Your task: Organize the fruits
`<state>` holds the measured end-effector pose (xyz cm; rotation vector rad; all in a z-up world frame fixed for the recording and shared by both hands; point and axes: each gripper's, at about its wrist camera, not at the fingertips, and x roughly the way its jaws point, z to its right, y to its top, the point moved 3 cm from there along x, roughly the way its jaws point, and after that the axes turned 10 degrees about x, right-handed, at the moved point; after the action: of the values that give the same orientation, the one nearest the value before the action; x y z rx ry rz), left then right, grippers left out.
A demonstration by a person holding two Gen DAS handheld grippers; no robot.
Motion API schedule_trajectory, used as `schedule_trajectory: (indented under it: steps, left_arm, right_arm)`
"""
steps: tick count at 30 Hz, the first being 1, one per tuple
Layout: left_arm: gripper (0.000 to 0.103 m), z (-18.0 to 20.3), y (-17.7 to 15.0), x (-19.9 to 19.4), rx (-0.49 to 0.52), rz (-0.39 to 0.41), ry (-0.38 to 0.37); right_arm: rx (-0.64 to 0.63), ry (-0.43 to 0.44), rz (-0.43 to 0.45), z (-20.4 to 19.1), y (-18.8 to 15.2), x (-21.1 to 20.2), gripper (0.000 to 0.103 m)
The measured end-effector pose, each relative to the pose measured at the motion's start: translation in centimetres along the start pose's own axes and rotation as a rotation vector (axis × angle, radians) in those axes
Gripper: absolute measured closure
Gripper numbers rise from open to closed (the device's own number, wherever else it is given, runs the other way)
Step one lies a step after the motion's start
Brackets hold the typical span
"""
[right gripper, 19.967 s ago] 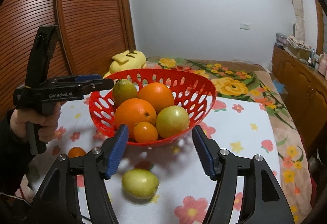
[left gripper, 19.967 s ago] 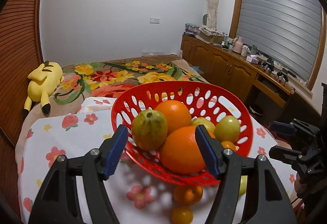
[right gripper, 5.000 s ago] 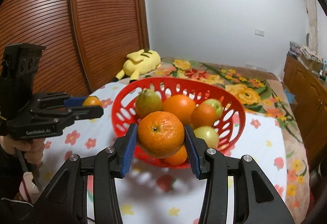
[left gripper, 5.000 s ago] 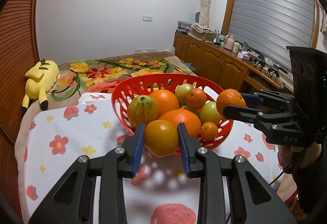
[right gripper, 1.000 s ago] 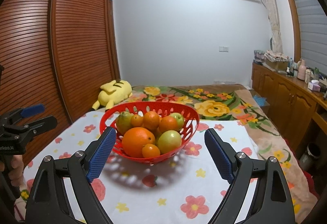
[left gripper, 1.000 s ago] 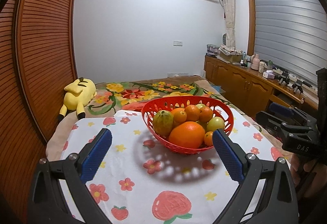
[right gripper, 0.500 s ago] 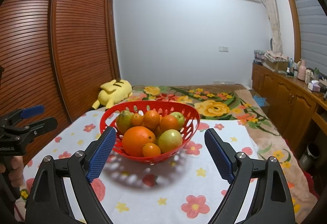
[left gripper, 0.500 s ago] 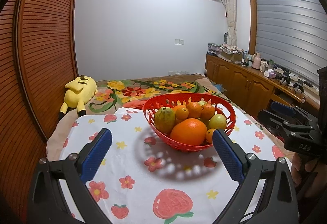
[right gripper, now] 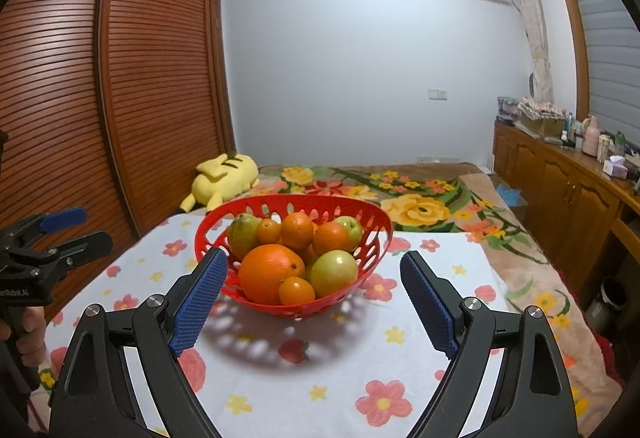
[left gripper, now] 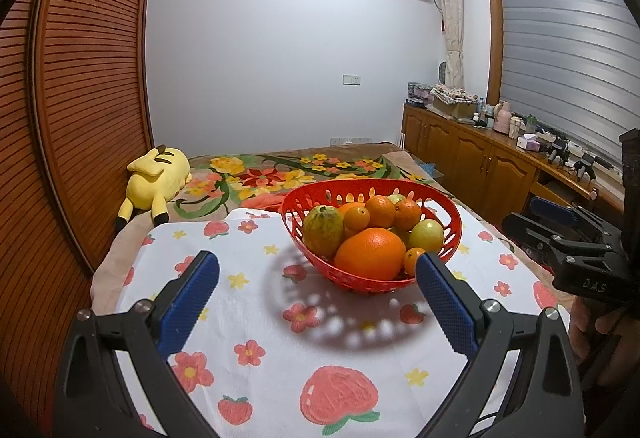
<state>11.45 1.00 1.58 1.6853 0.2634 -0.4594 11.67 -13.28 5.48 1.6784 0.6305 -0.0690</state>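
Note:
A red perforated basket [left gripper: 450, 210] stands on the flowered tablecloth [left gripper: 256, 318], also in the right wrist view [right gripper: 376, 226]. It holds several fruits: a large orange [left gripper: 370, 254] at the front, smaller oranges, a green guava [left gripper: 322, 225] and green apples [right gripper: 334, 270]. My left gripper [left gripper: 318, 278] is open and empty, held back from the basket. My right gripper [right gripper: 314, 280] is open and empty, also short of the basket. Each gripper shows at the edge of the other's view.
A yellow plush toy [left gripper: 158, 178] lies on the flowered bed [left gripper: 280, 170] behind the table. A wooden slatted wardrobe [right gripper: 120, 98] stands at the left. Wooden cabinets [left gripper: 480, 166] with clutter run along the right wall.
Both grippers stay open and empty. The left view has shifted slightly, so the basket sits a little to the right; the right view is almost unchanged.

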Motion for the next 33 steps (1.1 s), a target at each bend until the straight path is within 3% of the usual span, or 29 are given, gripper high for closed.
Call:
schedule_trajectory:
  steps: [33]
  left_arm:
    - [0.003,0.1,-0.1,-1.0,0.006,0.009,-0.008]
  right_arm:
    - [-0.001,0.000,-0.001,0.0,0.0,0.1,0.013]
